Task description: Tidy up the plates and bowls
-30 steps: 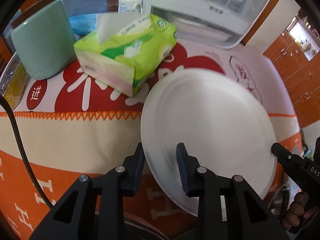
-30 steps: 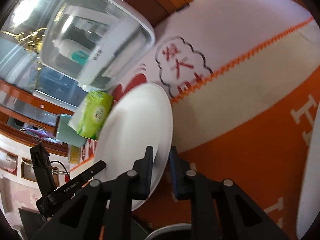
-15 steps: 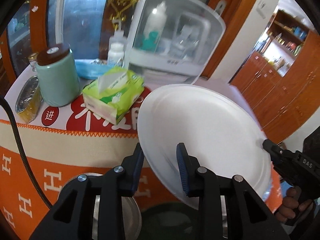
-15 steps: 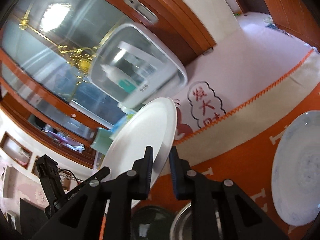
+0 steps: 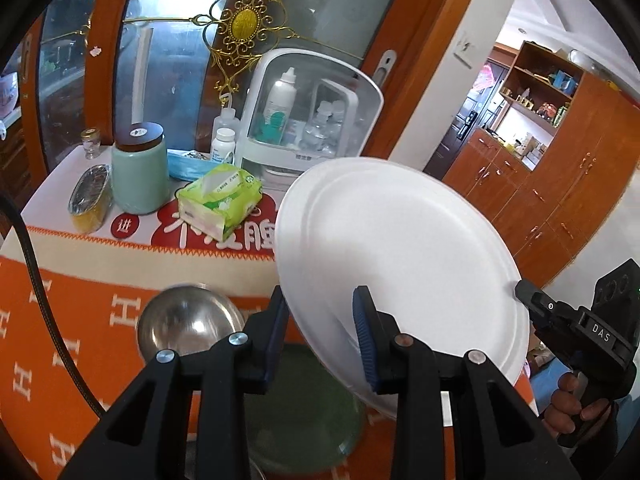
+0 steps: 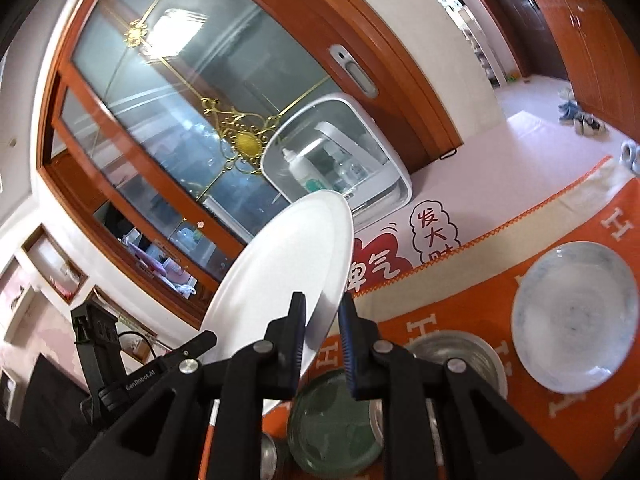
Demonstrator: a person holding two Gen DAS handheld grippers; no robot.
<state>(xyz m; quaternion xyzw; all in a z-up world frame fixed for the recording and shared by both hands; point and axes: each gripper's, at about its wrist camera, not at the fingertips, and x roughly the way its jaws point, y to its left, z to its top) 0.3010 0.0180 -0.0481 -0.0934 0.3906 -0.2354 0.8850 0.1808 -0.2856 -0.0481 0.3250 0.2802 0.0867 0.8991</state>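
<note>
A large white plate (image 5: 392, 248) is held in the air above the table, tilted. My left gripper (image 5: 320, 320) is shut on its near rim. My right gripper (image 6: 322, 322) is shut on the opposite rim, where the plate (image 6: 288, 264) shows edge-on. Below it on the orange cloth stand a steel bowl (image 5: 184, 320) and a green glass bowl (image 5: 304, 408). In the right wrist view the green bowl (image 6: 336, 428) sits beside a steel bowl (image 6: 456, 356), with a blue-white plate (image 6: 576, 320) to the right.
At the back of the table stand a green tissue pack (image 5: 220, 206), a mint jar with a brown lid (image 5: 140, 172), a white clear-lidded storage box (image 5: 308, 120), bottles and a foil-wrapped pack (image 5: 90, 196). A glass door with gold ornament is behind.
Both grippers have lifted the white plate up off the table and tilted it. The bowls and the blue-white plate beneath have come into view.
</note>
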